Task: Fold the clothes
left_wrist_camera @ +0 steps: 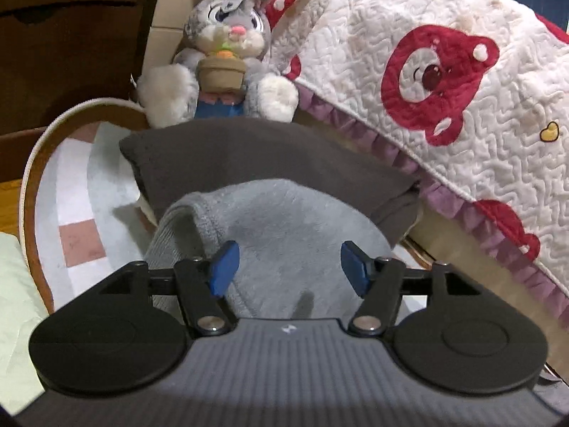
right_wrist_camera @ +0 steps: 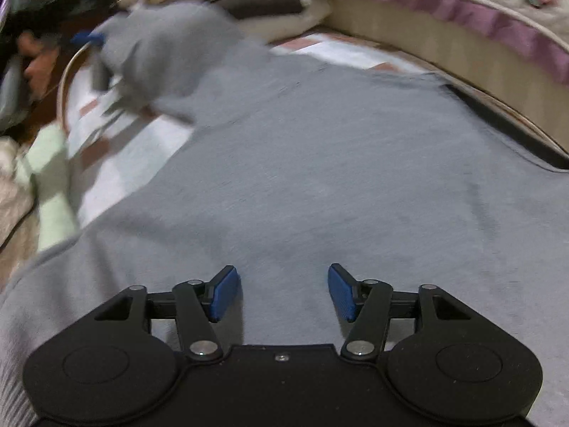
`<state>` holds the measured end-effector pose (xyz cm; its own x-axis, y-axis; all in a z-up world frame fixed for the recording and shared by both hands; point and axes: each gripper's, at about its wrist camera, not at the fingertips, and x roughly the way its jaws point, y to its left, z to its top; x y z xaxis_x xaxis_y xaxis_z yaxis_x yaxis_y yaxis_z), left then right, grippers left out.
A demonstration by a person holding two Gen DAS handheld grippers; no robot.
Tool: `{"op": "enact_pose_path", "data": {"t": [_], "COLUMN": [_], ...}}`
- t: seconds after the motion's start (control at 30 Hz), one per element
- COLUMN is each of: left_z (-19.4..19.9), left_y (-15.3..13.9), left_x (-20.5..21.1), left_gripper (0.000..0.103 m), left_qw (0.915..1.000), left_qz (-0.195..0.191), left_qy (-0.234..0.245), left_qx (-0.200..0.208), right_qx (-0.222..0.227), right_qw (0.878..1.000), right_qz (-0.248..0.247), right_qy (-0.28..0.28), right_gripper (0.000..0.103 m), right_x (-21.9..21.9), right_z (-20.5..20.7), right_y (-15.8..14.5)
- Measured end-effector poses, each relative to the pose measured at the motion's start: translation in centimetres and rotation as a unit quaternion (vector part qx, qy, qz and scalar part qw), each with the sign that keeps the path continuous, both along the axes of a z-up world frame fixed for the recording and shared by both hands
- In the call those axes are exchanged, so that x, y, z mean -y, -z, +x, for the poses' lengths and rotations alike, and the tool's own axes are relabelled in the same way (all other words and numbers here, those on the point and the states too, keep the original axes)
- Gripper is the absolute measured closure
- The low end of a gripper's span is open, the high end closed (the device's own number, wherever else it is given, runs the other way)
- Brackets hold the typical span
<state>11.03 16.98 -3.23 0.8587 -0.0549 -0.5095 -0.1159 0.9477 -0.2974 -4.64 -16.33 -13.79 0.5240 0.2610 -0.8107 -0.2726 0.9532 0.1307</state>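
The grey sweater [right_wrist_camera: 320,163] lies spread on the patchwork mat [left_wrist_camera: 78,192] beside the quilted bed [left_wrist_camera: 444,82], its sleeve [left_wrist_camera: 270,235] running away from the left gripper [left_wrist_camera: 288,270], which hangs released right over it. The right gripper [right_wrist_camera: 282,293], also released, hovers above the body; in that blurred view the left gripper seems nearer the sleeve.

You have a grey sweatshirt [right_wrist_camera: 320,178] spread flat over the checked mat, one sleeve [right_wrist_camera: 167,57] bunched at the far left; a dark garment [left_wrist_camera: 249,156] lies beyond it.
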Motion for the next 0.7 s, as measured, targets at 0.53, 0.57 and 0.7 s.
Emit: {"op": "enact_pose_path", "data": {"t": [0.53, 0.57, 0.7], "left_z": [-0.1, -0.1, -0.1], "left_y": [1.0, 1.0, 0.8], "left_x": [-2.7, -2.7, -2.5], "left_gripper": [0.066, 0.056, 0.065], "left_qw": [0.9968, 0.9966, 0.9978], "left_qz": [-0.061, -0.056, -0.026], "left_qy": [-0.045, -0.053, -0.060], "left_qx": [-0.028, -0.030, -0.010], "right_qx": [0.021, 0.022, 0.024], "right_qw": [0.998, 0.998, 0.998], "right_qz": [-0.017, -0.018, -0.017], "right_qy": [-0.048, -0.049, -0.048], "right_gripper": [0.029, 0.029, 0.029], "right_x": [-2.1, -2.2, -2.3], "right_z": [-1.2, -1.2, -1.3], "right_y": [0.0, 0.0, 0.1]}}
